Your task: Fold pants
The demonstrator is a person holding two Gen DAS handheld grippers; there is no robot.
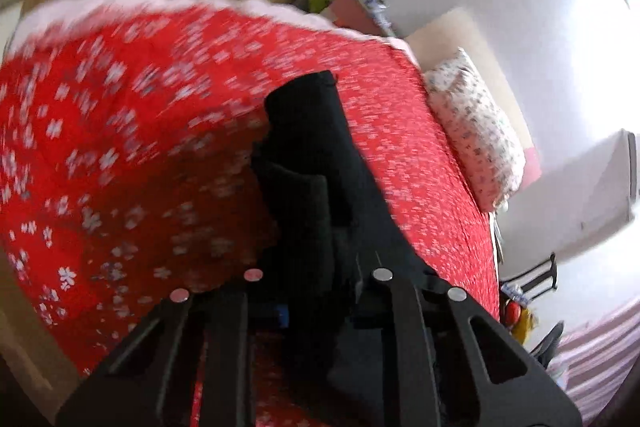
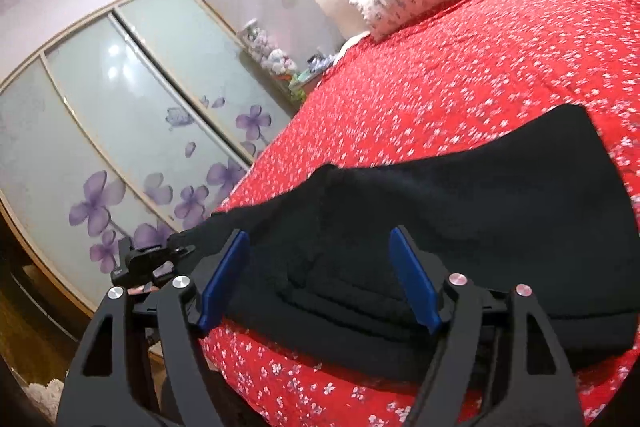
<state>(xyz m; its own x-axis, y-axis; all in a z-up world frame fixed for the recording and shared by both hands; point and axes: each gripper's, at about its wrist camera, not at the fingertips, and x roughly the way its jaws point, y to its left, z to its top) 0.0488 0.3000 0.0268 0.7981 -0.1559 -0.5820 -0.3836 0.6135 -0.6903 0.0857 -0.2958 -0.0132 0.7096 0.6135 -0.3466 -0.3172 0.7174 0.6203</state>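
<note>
On the red floral bedspread (image 2: 460, 83) our black pants (image 2: 460, 219) lie in folded layers. Our right gripper (image 2: 320, 279) hovers above them, its 2 blue pads (image 2: 224, 279) spread wide. Our left gripper (image 1: 316, 291) pinches pant fabric, lifting it.

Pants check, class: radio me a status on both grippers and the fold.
Left gripper shut on pants. Right gripper open, above the pants. Pants bunched on red bedspread, fold unfinished. Nothing in the way.
</note>
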